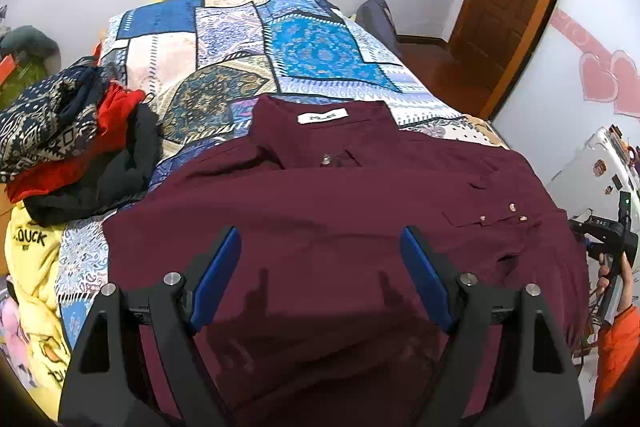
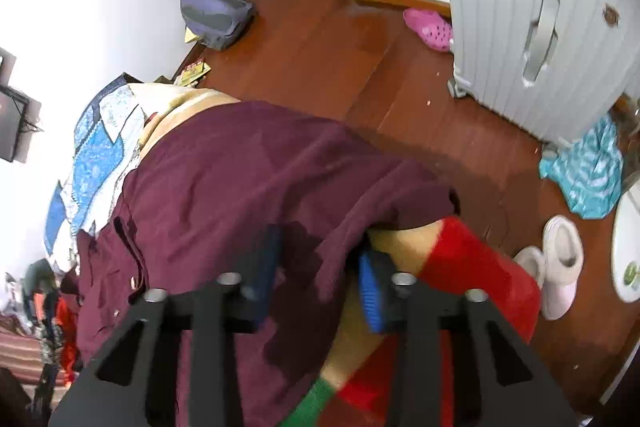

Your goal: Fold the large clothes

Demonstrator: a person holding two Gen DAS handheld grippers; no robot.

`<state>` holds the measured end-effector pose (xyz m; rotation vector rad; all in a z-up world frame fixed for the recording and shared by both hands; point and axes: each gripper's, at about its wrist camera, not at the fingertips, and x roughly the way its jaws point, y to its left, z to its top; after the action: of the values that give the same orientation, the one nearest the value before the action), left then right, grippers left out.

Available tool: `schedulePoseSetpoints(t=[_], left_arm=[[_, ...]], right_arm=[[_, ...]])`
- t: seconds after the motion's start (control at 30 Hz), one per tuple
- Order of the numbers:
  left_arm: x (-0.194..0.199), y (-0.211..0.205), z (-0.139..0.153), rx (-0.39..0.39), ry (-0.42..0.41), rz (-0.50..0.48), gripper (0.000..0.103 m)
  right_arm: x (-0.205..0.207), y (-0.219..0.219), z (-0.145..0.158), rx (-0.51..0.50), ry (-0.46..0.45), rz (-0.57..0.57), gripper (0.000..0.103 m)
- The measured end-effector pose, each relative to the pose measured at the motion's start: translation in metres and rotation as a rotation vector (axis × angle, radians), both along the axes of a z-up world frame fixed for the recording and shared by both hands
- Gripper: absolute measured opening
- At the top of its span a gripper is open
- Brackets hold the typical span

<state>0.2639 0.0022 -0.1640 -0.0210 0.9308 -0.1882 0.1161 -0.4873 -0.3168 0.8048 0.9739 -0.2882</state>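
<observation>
A large maroon shirt [image 1: 320, 195] lies spread on the bed, collar and white label at the far side, its buttoned cuff to the right. My left gripper [image 1: 320, 251] is open and hovers over the shirt's near part, holding nothing. In the right wrist view the same shirt [image 2: 248, 179] drapes over the bed's side edge. My right gripper [image 2: 320, 259] is open, its blue pads [image 2: 370, 291] either side of the shirt's hanging edge. I cannot tell whether the pads touch the cloth.
A patchwork bedcover [image 1: 248, 51] covers the bed. A pile of dark, red and patterned clothes [image 1: 76, 143] and a yellow garment [image 1: 32, 267] lie at the left. On the wooden floor [image 2: 320, 39] are a backpack [image 2: 216, 15], a pink clog [image 2: 428, 27], white slippers [image 2: 560, 267] and a white cabinet [image 2: 540, 19].
</observation>
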Motion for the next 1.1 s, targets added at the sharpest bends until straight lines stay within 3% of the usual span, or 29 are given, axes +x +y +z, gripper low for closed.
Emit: schedulePoseSetpoints(t=[0.1,0.33,0.53,0.67,0.8,0.97,1.1], left_arm=[[-0.002,0.007,-0.001,-0.002,0.002,0.014,0.081],[-0.011,0.018,0.000,0.008,-0.014,0.027,0.081],[-0.020,0.023,0.005,0.018,-0.045,0.023,0.081],[-0.027,0.025,0.010,0.033,-0.072,0.013,0.081],[-0.033,0.026,0.011,0.053,-0.087,0.007,0.081],[-0.037,0.030,0.004,0.042,-0.066,0.004,0.081],[-0.039,0.027,-0.002,0.054,-0.051,-0.013,0.081]], right_arm=[[0.002,0.007,0.018,-0.050,-0.023,0.008,0.013],[0.011,0.039,0.093,-0.191,-0.180,0.102,0.011],[0.025,0.093,0.156,-0.250,-0.357,0.260,0.010],[0.033,0.147,0.175,-0.302,-0.415,0.426,0.010],[0.039,0.203,0.162,-0.345,-0.383,0.620,0.010],[0.052,0.258,0.084,-0.357,-0.166,0.858,0.010],[0.052,0.274,0.040,-0.394,-0.027,0.930,0.015]])
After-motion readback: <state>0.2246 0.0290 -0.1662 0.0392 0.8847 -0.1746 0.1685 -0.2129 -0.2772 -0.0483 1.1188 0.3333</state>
